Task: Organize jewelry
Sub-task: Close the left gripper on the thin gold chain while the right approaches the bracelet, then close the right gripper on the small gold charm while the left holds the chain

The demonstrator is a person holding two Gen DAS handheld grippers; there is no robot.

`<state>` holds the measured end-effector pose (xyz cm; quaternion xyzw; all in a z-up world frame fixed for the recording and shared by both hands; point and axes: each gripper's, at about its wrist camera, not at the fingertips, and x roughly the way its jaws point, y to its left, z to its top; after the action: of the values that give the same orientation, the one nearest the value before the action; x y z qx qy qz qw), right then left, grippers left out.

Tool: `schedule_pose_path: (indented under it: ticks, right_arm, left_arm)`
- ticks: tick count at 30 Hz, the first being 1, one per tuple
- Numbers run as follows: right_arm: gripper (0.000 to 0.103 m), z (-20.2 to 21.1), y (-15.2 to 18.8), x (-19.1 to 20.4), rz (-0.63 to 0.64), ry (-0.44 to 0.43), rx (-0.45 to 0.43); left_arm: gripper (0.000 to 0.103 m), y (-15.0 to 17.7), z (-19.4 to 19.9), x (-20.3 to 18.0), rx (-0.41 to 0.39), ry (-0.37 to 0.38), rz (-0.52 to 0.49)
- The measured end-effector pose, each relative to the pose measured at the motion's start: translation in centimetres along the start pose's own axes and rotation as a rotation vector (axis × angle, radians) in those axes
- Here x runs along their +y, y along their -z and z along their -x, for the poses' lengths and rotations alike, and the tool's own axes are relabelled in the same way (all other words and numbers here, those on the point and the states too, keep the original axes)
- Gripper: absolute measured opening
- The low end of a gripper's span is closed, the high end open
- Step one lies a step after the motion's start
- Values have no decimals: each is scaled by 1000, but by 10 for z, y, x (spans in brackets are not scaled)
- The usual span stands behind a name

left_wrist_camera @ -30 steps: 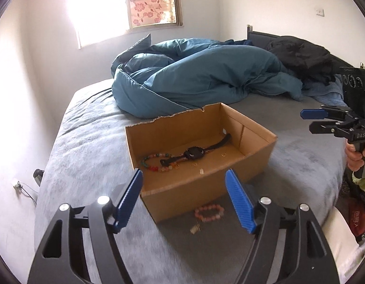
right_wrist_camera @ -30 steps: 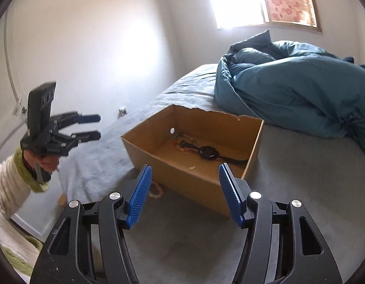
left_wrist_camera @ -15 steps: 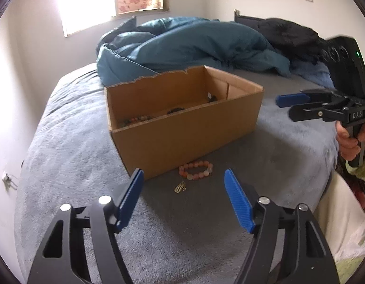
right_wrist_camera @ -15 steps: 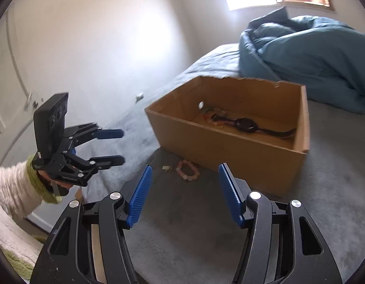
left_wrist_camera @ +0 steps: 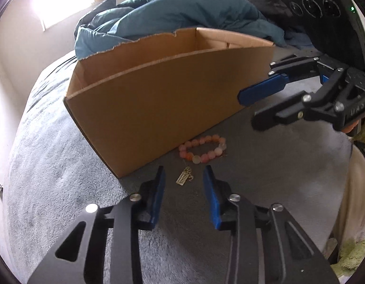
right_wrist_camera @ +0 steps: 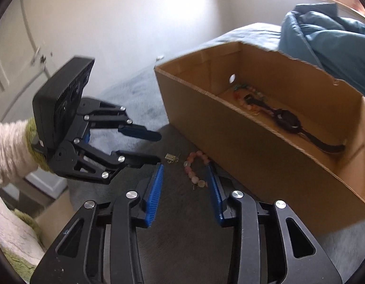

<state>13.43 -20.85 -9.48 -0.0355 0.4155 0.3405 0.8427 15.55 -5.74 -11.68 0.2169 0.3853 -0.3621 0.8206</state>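
Observation:
A pink bead bracelet (left_wrist_camera: 196,159) and a small gold charm (left_wrist_camera: 184,179) lie on the grey bedcover against the front wall of a cardboard box (left_wrist_camera: 158,99). My left gripper (left_wrist_camera: 183,169) hangs low over the charm, which lies between its blue fingertips; the jaws are closing and the pads do not touch it. In the right wrist view, my right gripper (right_wrist_camera: 184,166) straddles the bracelet (right_wrist_camera: 189,169), its jaws closing too, with the pads clear of the beads. The charm (right_wrist_camera: 171,158) sits just ahead of the left gripper (right_wrist_camera: 157,148). Inside the box (right_wrist_camera: 253,142) lie a black watch (right_wrist_camera: 288,120) and a bead necklace (right_wrist_camera: 246,97).
A rumpled teal duvet (left_wrist_camera: 182,14) is heaped behind the box, with dark clothing (left_wrist_camera: 272,7) at the far right. The right gripper (left_wrist_camera: 248,111) hovers near the box's right corner. A person's cream and green sleeve (right_wrist_camera: 9,146) shows at the left, near the bed's edge.
Both grippers have dropped towards the bedcover in front of the box and their jaws have narrowed. The left view no longer looks down into the box.

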Motion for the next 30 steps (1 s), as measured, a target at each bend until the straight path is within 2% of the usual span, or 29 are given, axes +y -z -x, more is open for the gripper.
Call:
schedule_pose_path:
  ticks: [5,11,15,20,25,30]
  right_arm:
    - [29,-24,-1,7,62,-2,61]
    - [24,-36,-2,5,68,5,101]
    - [23,-36,-3,4,64,-6,95]
    - [23,-33,-2,4,51,-12,86]
    - [22,-34,-2,5,48,-15,82]
    - [22,-35,-4,7,52,-22,76]
  left_arm:
    - [23,2,-13,1,25,-6,-14]
    - [18,2,-23,0,42,-8,-32]
    - [17,1,-26,2,51,-2,-27]
    - [2,-2,-28,4,50,17,-32]
    - [1,-1,-23,12,36,34,-8]
    - [1,4,-17,20,38,13,6]
